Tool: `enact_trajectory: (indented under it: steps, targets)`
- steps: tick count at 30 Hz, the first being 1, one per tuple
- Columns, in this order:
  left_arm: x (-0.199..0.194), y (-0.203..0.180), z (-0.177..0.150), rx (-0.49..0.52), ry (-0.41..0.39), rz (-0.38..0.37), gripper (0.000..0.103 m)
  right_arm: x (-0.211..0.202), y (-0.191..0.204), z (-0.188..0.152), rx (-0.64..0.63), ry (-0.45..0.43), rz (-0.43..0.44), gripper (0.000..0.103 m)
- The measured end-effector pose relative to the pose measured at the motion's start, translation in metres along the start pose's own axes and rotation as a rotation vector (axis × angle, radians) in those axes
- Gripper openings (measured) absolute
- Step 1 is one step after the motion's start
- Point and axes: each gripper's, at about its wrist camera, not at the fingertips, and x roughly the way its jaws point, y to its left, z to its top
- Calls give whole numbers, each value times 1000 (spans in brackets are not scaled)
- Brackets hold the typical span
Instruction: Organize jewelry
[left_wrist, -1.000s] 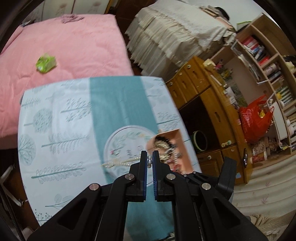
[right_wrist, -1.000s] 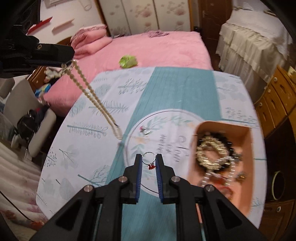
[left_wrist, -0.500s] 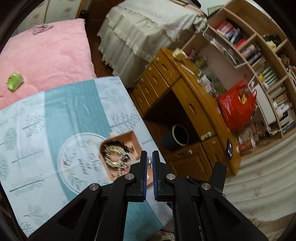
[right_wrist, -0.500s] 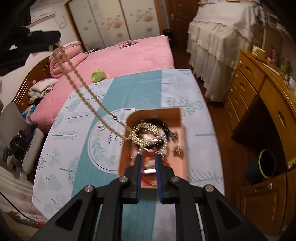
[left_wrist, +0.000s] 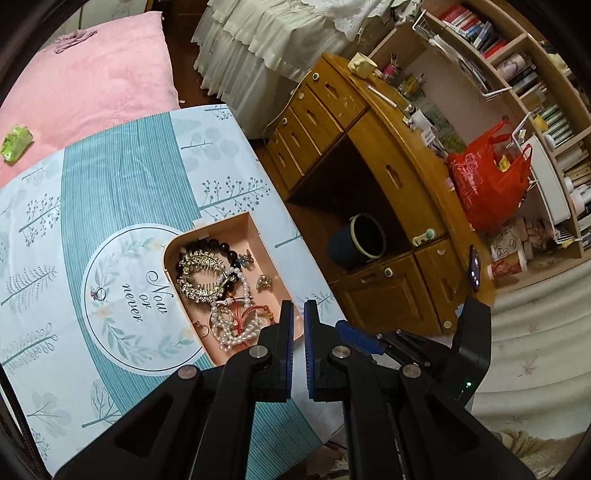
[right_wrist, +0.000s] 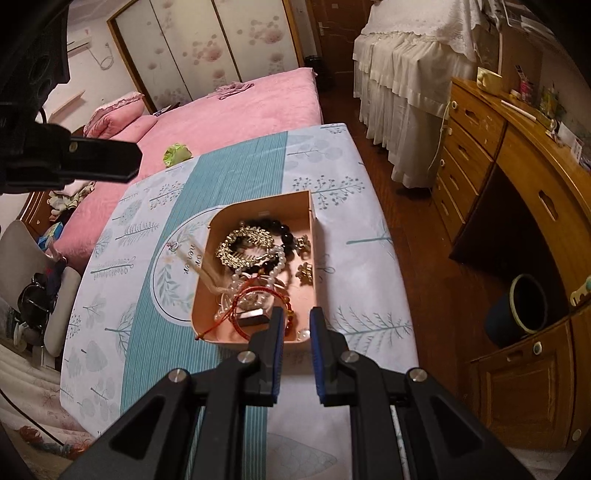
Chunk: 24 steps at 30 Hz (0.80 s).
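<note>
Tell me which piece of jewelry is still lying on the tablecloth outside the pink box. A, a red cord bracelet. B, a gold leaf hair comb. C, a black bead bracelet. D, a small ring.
D: the small ring sits alone on the tablecloth to the left of the pink box, while the other three pieces all lie inside that box.

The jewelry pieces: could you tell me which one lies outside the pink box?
The small ring with a red stone. It sits alone on the tablecloth, left of the pink box; everything else is piled inside.
</note>
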Motion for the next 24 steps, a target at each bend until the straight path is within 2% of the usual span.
enact_trajectory:
  steps: [9,11,13,16,24]
  targets:
    - [9,10,-9,-12,-5,86,5,0,5,-4,-19,8,18,13]
    - [9,15,-15,-10,-20,130,12,-1,8,-3,-28,6,24,13]
    - [8,21,-22,-2,-32,186,29,0,12,-1,-38,7,32,13]
    - [6,30,-33,-11,-42,229,48,3,18,0,-49,20,44,14]
    - [-7,68,-67,-84,-61,336,62,10,48,13,-98,65,89,14]
